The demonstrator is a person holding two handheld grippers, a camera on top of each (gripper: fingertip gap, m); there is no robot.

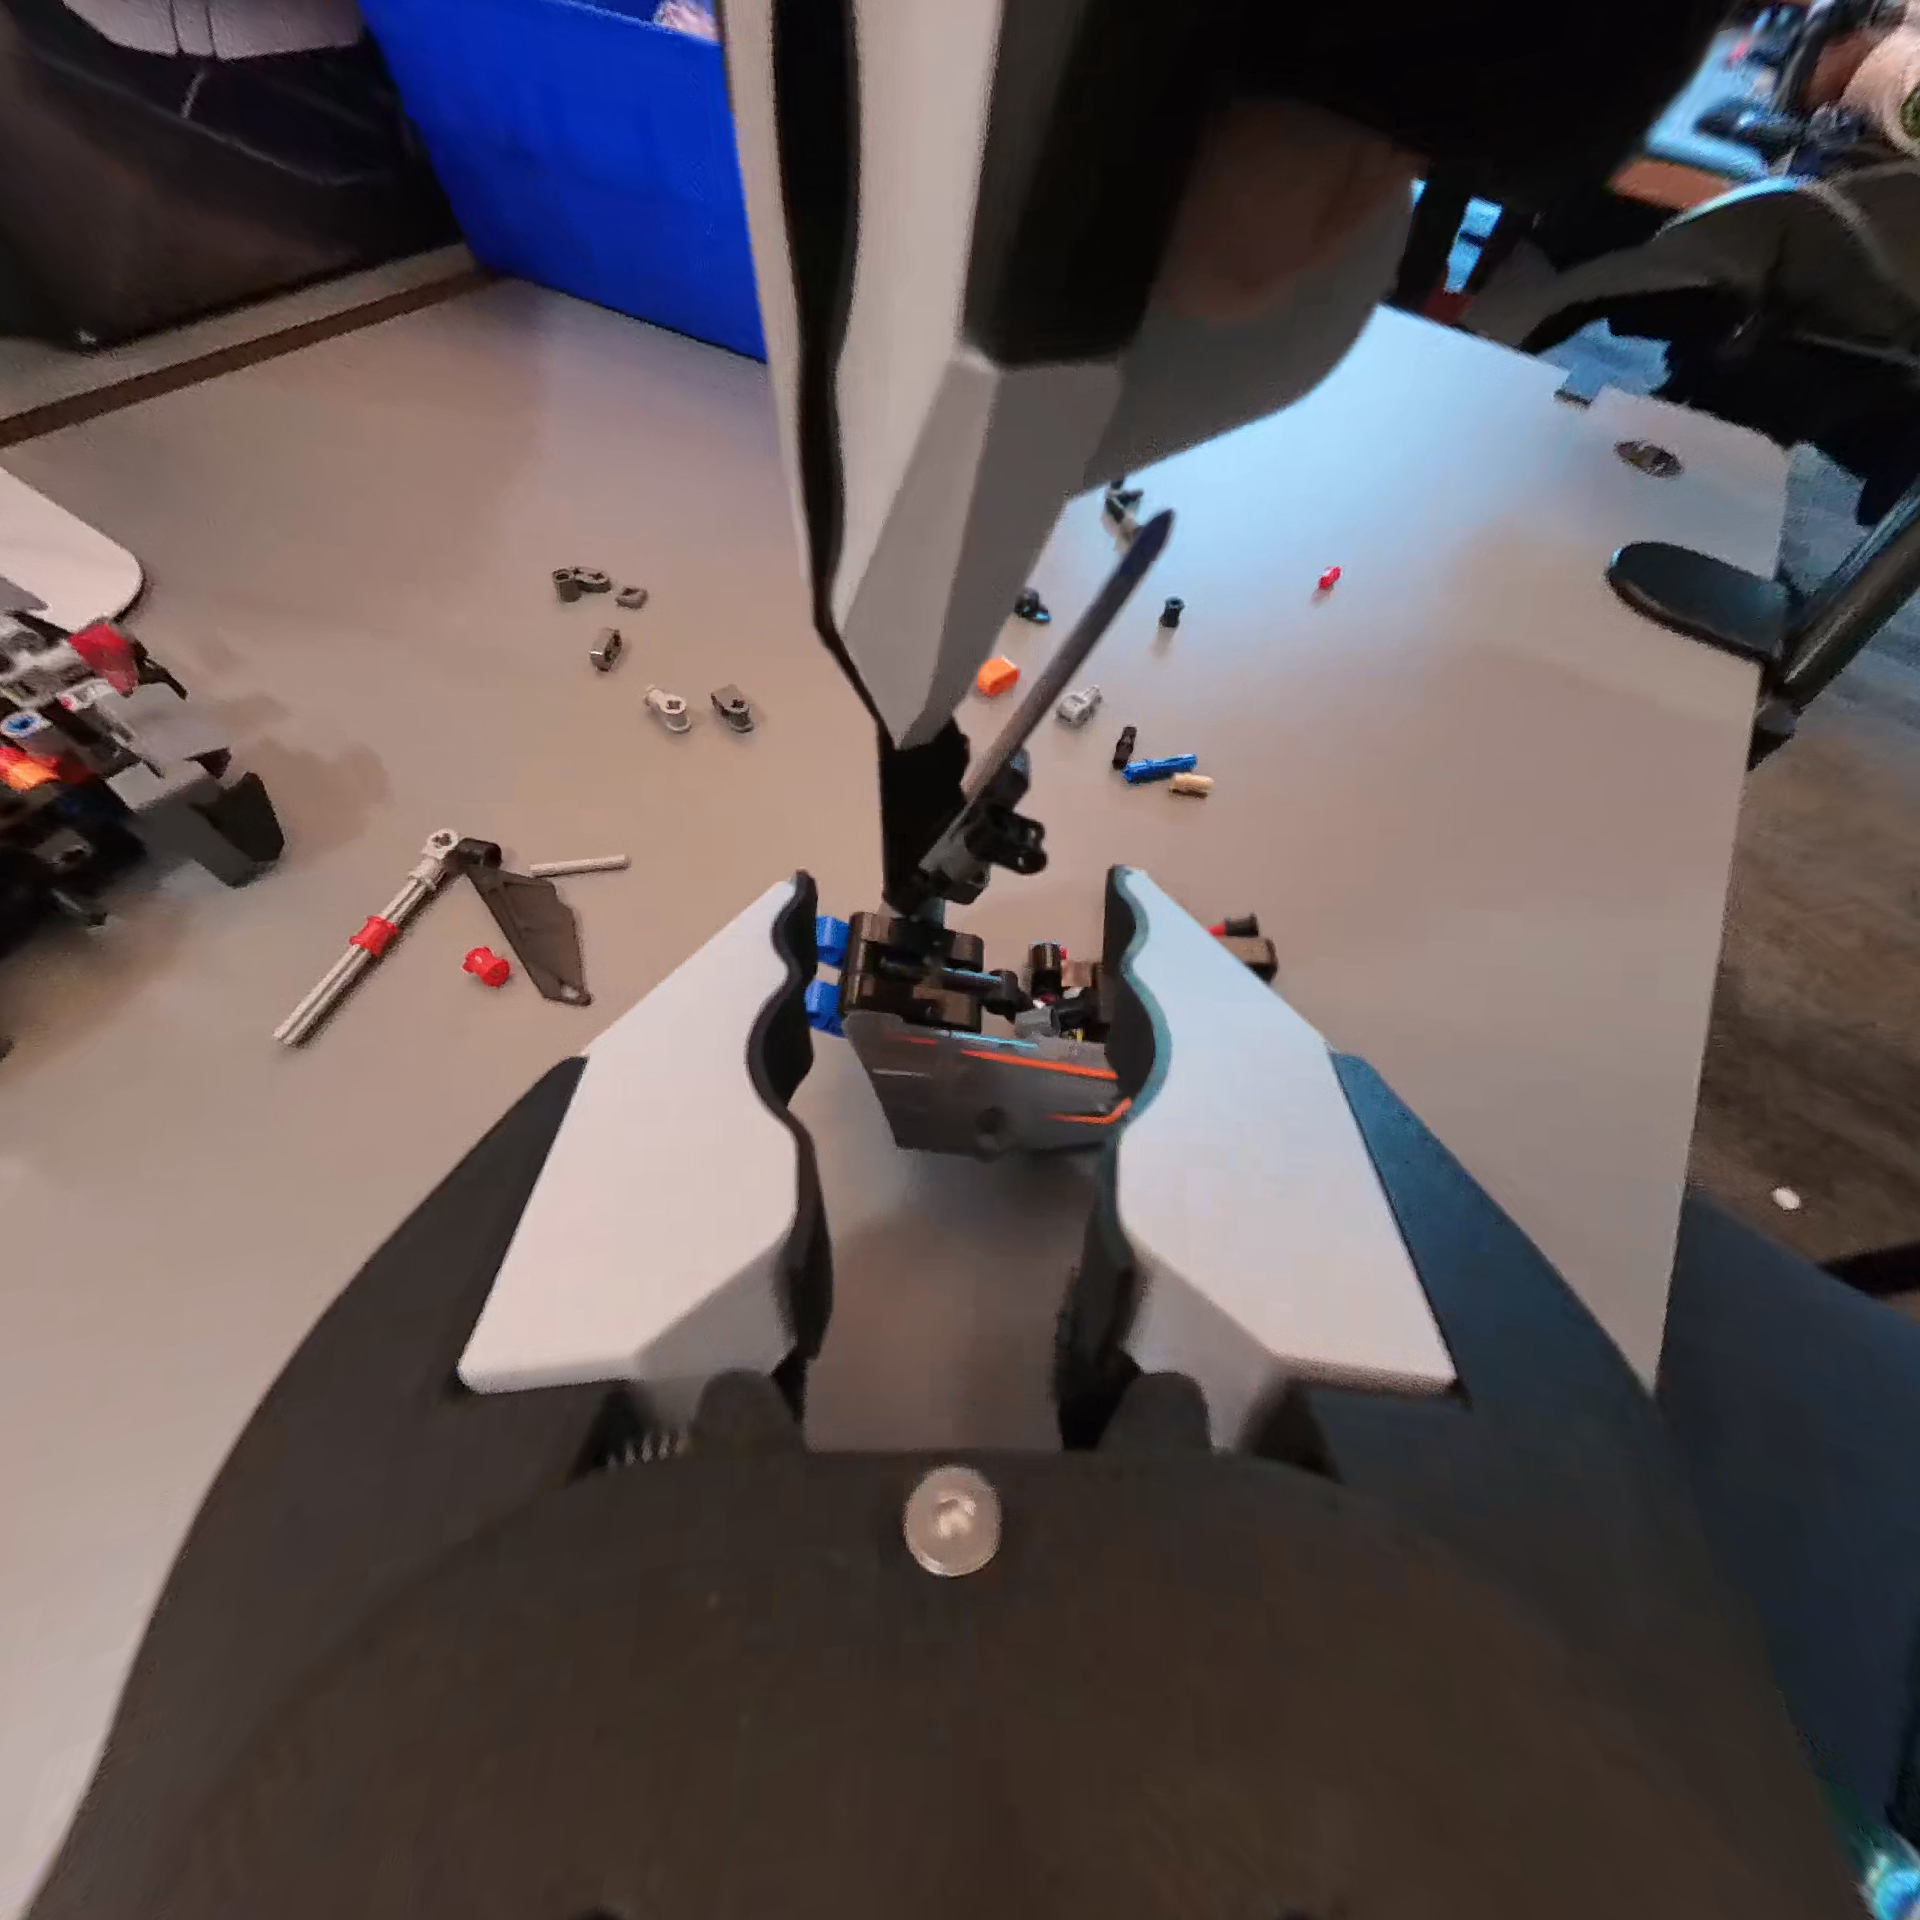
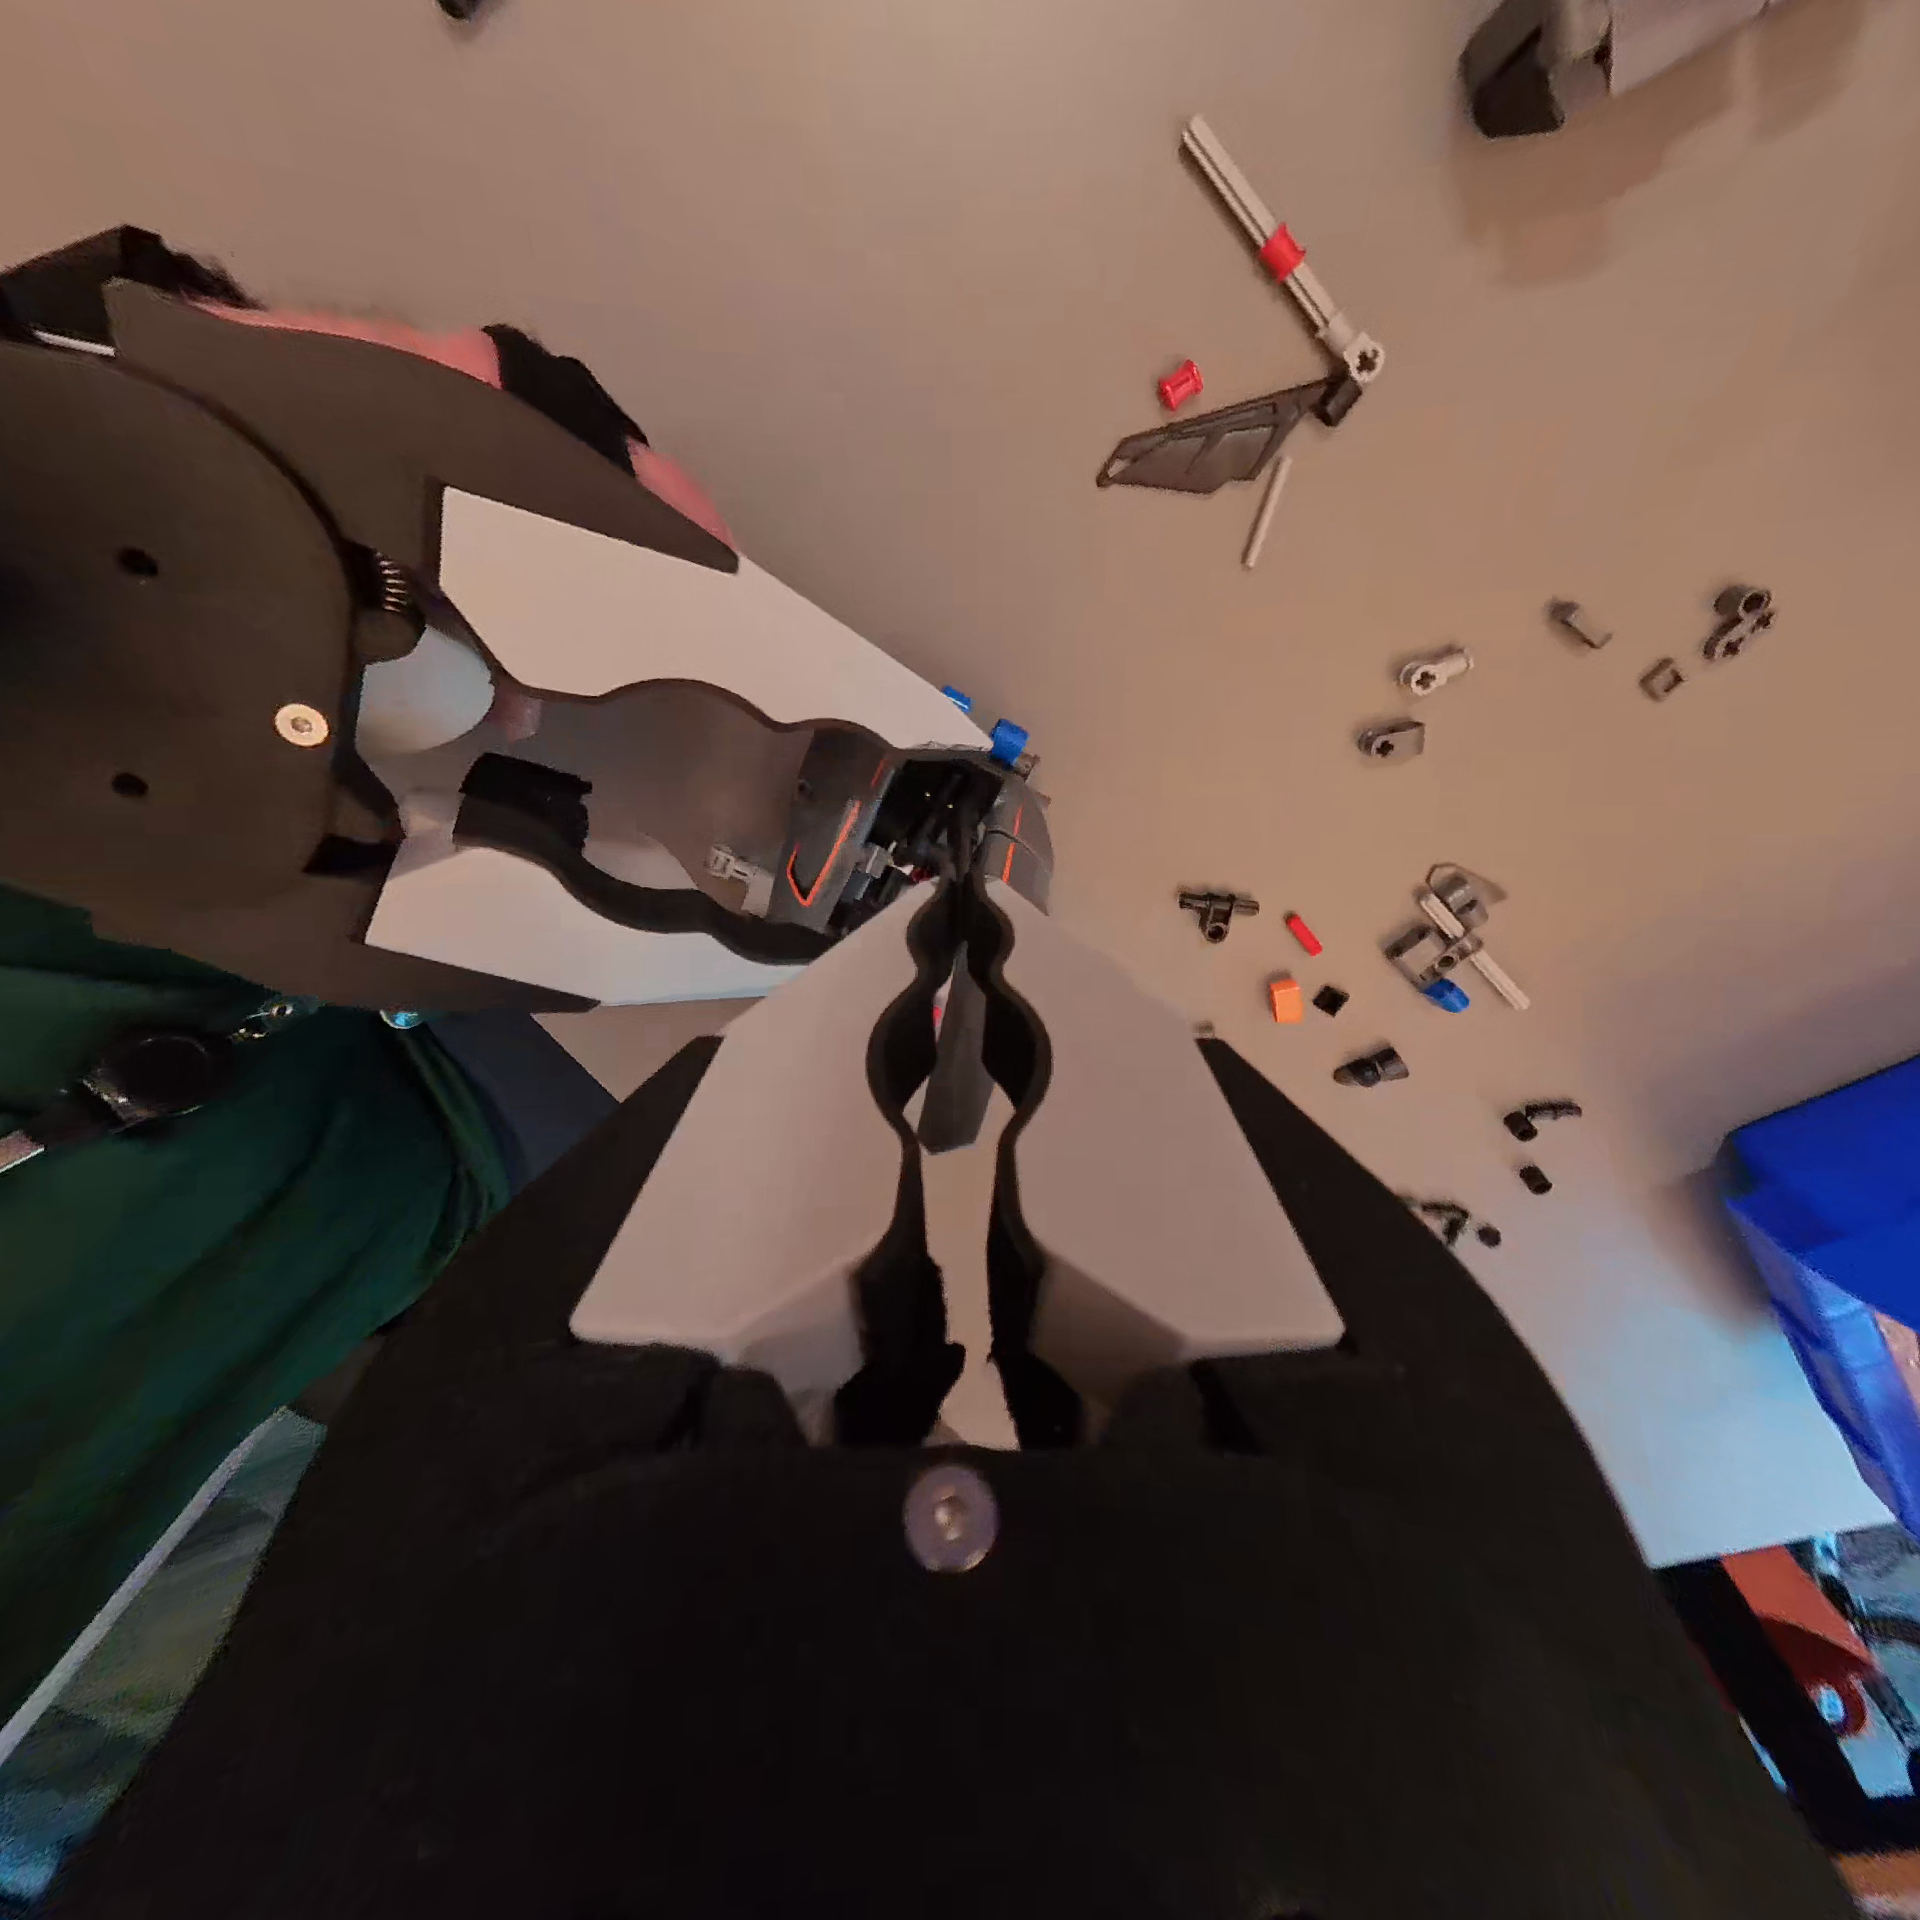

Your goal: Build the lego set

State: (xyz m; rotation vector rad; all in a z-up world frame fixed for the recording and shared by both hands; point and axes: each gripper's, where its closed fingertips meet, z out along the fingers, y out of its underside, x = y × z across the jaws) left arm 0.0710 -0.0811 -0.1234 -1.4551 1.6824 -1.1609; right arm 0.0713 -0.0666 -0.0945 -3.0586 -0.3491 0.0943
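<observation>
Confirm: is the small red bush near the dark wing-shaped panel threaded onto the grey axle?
No. The red bush lies loose on the table, apart from the grey axle, which carries its own red collar.

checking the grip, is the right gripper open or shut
Shut: in the right wrist view the right gripper has its pads pressed on a thin dark lego piece.

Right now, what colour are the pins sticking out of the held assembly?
Blue pins, clearest in the left wrist view.

Pale grey table [image 1: 436, 436] under soft light, blue bin [image 1: 582, 156] behind, dark chair [image 1: 1787, 291] beside.
</observation>
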